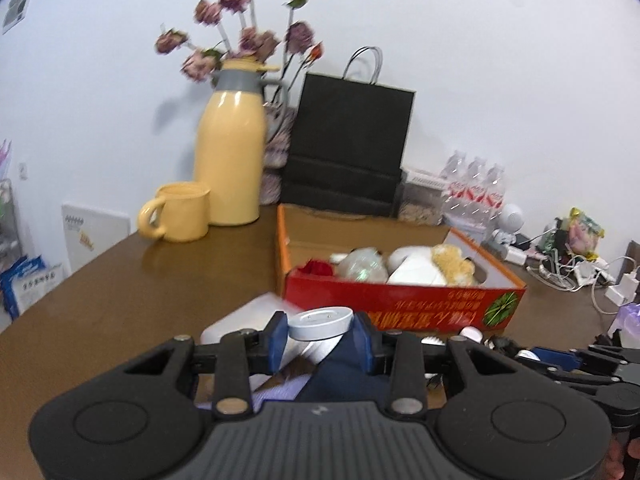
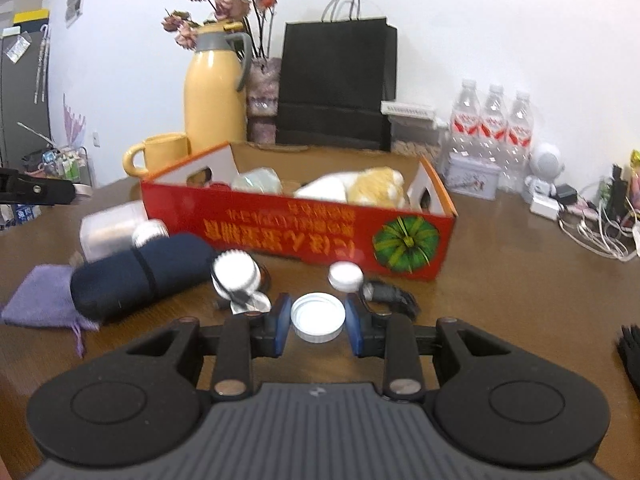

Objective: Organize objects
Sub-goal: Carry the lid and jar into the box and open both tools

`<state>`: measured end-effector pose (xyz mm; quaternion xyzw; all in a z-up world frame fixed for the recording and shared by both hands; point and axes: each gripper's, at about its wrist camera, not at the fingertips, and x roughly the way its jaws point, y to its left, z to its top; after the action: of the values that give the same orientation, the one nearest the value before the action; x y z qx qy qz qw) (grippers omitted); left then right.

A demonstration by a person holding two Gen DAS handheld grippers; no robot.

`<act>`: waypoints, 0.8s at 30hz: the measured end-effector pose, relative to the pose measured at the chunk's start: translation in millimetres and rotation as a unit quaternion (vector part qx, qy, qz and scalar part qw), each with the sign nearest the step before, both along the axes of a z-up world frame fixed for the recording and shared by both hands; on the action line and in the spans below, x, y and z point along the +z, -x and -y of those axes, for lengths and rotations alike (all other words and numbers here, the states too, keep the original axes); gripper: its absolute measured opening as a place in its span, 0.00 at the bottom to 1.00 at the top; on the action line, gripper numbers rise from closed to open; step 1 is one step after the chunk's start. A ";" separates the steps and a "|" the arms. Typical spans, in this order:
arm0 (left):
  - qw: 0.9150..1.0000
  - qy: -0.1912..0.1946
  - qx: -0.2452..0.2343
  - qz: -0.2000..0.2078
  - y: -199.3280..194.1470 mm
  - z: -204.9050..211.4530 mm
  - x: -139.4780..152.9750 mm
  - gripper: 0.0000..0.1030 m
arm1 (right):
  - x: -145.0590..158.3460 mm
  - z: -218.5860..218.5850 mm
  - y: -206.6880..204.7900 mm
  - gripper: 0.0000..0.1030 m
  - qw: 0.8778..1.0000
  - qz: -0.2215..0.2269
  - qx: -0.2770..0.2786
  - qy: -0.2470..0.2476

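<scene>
Red box (image 2: 304,232), upside-down yellow print, unreadable

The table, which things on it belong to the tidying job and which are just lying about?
In the job:
- red box, already holding soft toys
- grey disc in the left tongs
- white lid between the right tongs
- navy roll, purple pouch, small white cap

Lying about:
- yellow flask
- mug
- black bag
- water bottles
- cables
</scene>
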<state>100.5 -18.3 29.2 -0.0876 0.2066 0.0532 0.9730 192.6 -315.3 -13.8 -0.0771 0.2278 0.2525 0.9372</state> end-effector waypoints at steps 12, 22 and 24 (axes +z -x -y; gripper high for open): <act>0.999 -0.012 -0.033 0.039 -51.3 20.6 23.2 0.33 | 34.3 -39.3 -36.0 0.28 0.999 0.039 0.022 -0.024; 0.998 -0.024 -0.032 0.053 -109.4 24.9 27.7 0.33 | 41.1 -64.2 -85.0 0.28 0.998 0.050 0.018 -0.040; 0.998 -0.027 -0.029 0.053 -121.2 23.8 26.8 0.33 | 41.4 -68.0 -94.9 0.28 0.998 0.051 0.017 -0.042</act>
<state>221.7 -42.1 56.0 -0.0577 0.1560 0.0256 0.9857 287.4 -247.3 27.6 -0.0538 0.1679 0.2734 0.9456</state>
